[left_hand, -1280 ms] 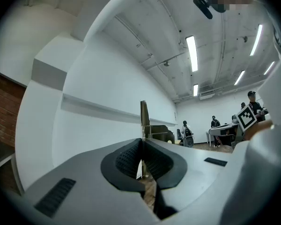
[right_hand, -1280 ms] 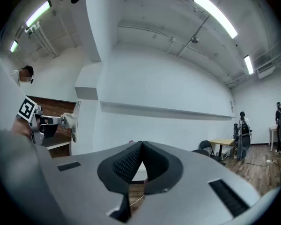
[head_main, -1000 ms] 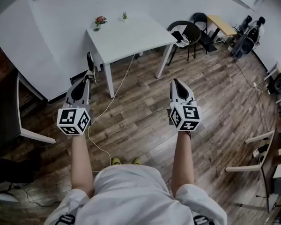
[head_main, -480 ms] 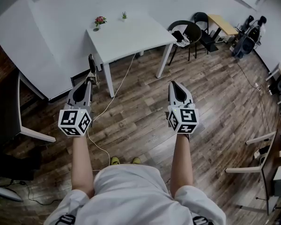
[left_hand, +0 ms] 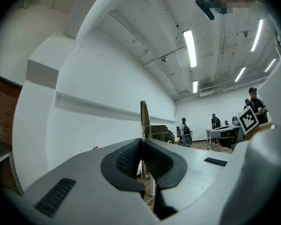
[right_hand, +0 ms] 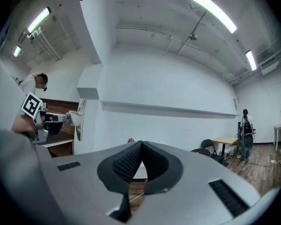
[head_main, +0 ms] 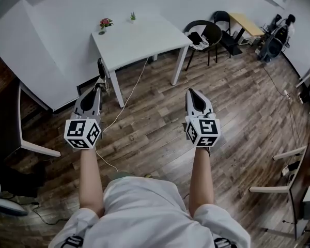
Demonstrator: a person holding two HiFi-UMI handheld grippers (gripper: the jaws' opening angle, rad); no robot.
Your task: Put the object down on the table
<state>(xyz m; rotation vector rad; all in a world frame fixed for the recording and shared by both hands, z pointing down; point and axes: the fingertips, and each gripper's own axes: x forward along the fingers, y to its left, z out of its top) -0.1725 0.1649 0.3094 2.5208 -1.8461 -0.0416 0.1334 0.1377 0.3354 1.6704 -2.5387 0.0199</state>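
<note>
My left gripper (head_main: 97, 85) is shut on a thin flat dark object (head_main: 99, 69) that sticks up past its tips. In the left gripper view the object (left_hand: 144, 119) stands upright, clamped edge-on between the pads of that gripper (left_hand: 142, 146). The right gripper view shows the same flat piece (right_hand: 79, 119) from the side at far left. My right gripper (head_main: 191, 92) is level beside the left one, and its pads meet with nothing between them (right_hand: 141, 147). The white table (head_main: 139, 40) stands ahead of both grippers, across some wooden floor.
A pink flower pot (head_main: 104, 23) and a small green plant (head_main: 133, 17) sit at the table's far edge. Black chairs (head_main: 206, 35) and a wooden desk (head_main: 245, 27) stand to the right. A white cable (head_main: 125, 105) runs over the floor. A dark desk (head_main: 15, 123) is at left.
The person has moved toward the table with both grippers; the shoes seen earlier are now hidden under the shirt. Both grippers hold the same pose and the same jaws.
</note>
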